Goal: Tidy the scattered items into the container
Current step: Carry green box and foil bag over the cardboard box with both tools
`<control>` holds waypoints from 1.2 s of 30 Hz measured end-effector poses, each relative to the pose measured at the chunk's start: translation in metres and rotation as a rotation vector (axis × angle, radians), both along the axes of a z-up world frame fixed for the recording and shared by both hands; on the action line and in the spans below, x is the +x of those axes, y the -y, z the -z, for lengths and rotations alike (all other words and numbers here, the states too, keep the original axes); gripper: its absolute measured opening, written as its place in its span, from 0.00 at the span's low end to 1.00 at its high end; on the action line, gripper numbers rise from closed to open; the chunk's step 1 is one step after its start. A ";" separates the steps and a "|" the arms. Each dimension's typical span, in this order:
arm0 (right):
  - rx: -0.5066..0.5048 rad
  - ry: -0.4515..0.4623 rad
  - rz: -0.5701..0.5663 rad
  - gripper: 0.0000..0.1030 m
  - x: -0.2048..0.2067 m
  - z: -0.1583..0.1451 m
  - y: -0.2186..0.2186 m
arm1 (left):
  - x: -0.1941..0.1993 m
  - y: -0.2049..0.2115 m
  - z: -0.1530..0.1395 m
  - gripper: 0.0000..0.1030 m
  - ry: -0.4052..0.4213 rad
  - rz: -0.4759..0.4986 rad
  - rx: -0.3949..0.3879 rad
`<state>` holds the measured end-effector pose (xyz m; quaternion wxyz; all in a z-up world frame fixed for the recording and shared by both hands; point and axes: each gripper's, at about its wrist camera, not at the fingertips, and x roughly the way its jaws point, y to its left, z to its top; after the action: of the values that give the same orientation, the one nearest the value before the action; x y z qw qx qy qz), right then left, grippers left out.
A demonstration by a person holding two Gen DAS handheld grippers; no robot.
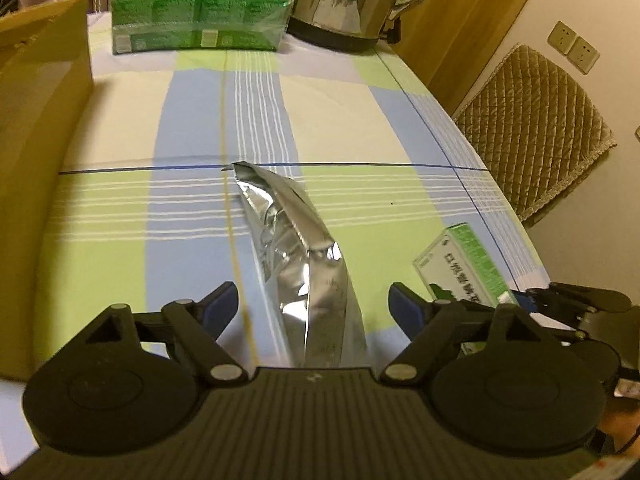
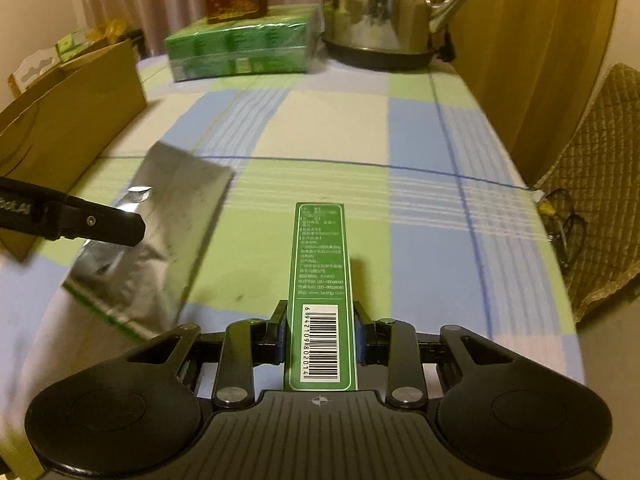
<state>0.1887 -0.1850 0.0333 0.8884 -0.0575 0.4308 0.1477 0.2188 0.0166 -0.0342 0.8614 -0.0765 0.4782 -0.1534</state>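
Right tongs [image 2: 320, 330] clamp green box [image 2: 322, 296]; left tongs [image 1: 314, 304] agape around foil pouch [image 1: 296, 248].

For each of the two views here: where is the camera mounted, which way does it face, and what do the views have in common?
Left wrist: sits on the left gripper, looking forward and down over the silver foil pouch lying between its open fingers; the right gripper shows at right.
Right wrist: sits on the right gripper, shut on the green box; one left finger enters at left.
Shared: pouch, green box, cardboard box, kettle, checked tablecloth.
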 end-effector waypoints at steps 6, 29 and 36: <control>-0.002 0.009 0.003 0.27 0.006 0.002 0.007 | 0.028 0.007 0.013 0.75 -0.041 0.034 0.010; 0.022 -0.020 -0.049 0.27 -0.031 -0.001 -0.008 | -0.038 -0.006 0.013 0.39 -0.126 0.196 0.134; 0.008 -0.027 -0.059 0.27 -0.041 -0.003 -0.013 | -0.051 -0.008 0.013 0.39 -0.140 0.195 0.153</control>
<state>0.1475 -0.1724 0.0358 0.8779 -0.0648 0.4405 0.1763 0.1682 0.0245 -0.0468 0.8103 0.0258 0.5525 -0.1937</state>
